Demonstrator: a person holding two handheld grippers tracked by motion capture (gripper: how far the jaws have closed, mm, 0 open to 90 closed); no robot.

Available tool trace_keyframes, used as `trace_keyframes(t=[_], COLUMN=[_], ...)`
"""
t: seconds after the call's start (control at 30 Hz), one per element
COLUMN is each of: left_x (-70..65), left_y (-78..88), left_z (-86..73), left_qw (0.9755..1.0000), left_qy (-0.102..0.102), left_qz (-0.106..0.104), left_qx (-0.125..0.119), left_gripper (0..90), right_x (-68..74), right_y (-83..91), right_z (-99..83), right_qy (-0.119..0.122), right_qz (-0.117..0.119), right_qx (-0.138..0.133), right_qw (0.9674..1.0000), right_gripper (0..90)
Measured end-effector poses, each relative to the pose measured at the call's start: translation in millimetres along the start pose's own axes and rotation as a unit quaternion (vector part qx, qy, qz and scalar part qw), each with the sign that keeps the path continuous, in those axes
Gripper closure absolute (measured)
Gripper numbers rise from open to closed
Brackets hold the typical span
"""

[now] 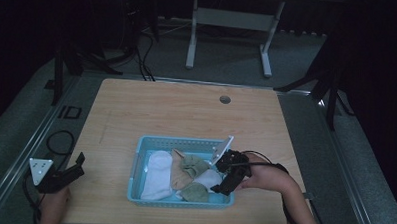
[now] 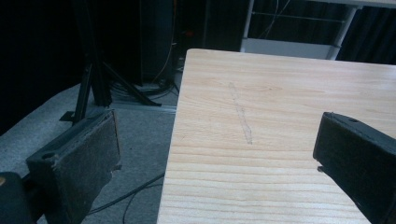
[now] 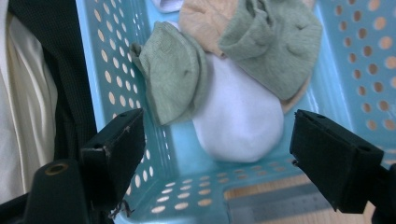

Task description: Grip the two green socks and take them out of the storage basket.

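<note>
Hovering with jaws apart over the perforated light-blue plastic basket [image 3: 350, 56] near the table's front edge, the right gripper [image 3: 219, 154] is aimed at the white sock [image 3: 240, 121]; nothing is gripped yet, and every sock remains inside.

Socks [image 3: 238, 121] heaped in blue basket [image 3: 187, 154]
</note>
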State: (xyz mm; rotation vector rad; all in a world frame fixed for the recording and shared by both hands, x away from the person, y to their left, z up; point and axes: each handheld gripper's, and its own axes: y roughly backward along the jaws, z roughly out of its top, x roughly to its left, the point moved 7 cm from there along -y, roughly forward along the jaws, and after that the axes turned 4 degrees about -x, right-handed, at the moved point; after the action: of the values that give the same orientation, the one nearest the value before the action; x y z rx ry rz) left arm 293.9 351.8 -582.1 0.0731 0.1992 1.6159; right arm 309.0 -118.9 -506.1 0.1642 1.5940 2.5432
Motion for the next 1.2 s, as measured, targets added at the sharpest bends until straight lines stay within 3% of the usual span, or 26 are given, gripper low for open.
trace_keyframes(t=[0.57, 0.8, 1.03, 1.2], left_x=[-0.7, -1.7, -2.2, -1.8], left_y=[0.7, 1.2, 1.1, 0.6], left_z=[0.2, 0.2, 0.2, 0.0], left_qw=[1.0000, 0.9999, 0.9999, 1.0000], left_qy=[-0.007, -0.010, -0.011, -0.008], left_qz=[0.004, 0.004, 0.002, 0.001], left_qx=[-0.004, -0.005, -0.005, -0.003], left_gripper=[0.3, 0.3, 0.3, 0.3], right_x=[7.1, 12.8, 11.6, 10.9], right_y=[-32.6, -48.3, -61.3, -67.8], right_z=[11.6, 12.7, 14.6, 17.6], right_qy=[0.019, 0.027, 0.026, 0.040], right_qz=[0.025, 0.050, 0.044, 0.031], right_qx=[0.017, 0.032, 0.044, 0.046], right_qw=[0.9994, 0.9979, 0.9977, 0.9976], right_gripper=[23.1, 33.3, 41.0, 55.1])
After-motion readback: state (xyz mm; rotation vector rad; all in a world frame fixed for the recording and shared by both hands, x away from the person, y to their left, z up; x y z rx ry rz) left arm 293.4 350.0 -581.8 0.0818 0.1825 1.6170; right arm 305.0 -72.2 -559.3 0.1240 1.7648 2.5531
